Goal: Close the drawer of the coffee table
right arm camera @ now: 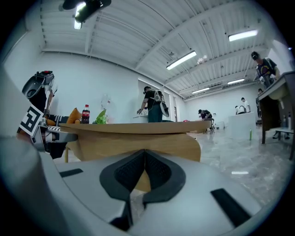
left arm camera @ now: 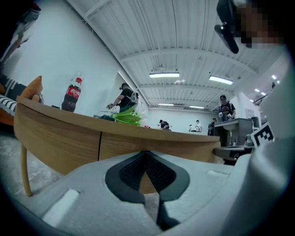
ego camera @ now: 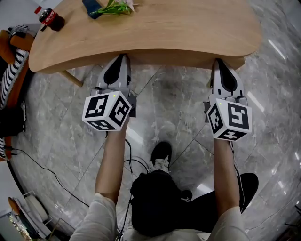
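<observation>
The wooden coffee table [ego camera: 155, 33] fills the top of the head view. Its drawer front [ego camera: 169, 57] lies in the apron below the near edge and looks flush with it. In the left gripper view a vertical seam marks the left end of the drawer front [left arm camera: 124, 145]. My left gripper [ego camera: 123, 57] points at the apron, jaws shut with nothing between them, tips [left arm camera: 145, 152] right at the wood. My right gripper [ego camera: 217, 62] is also shut and empty, tips [right arm camera: 144, 150] against the apron [right arm camera: 110, 144] near the table's right end.
A cola bottle [ego camera: 51, 19], a green plant [ego camera: 115, 7] and a dark flat object [ego camera: 90, 8] lie on the tabletop. A slanted table leg [ego camera: 70, 77] stands at the left. A striped cushioned seat [ego camera: 9, 66] is further left. Cables [ego camera: 56, 176] and the person's shoes [ego camera: 161, 155] are on the marble floor.
</observation>
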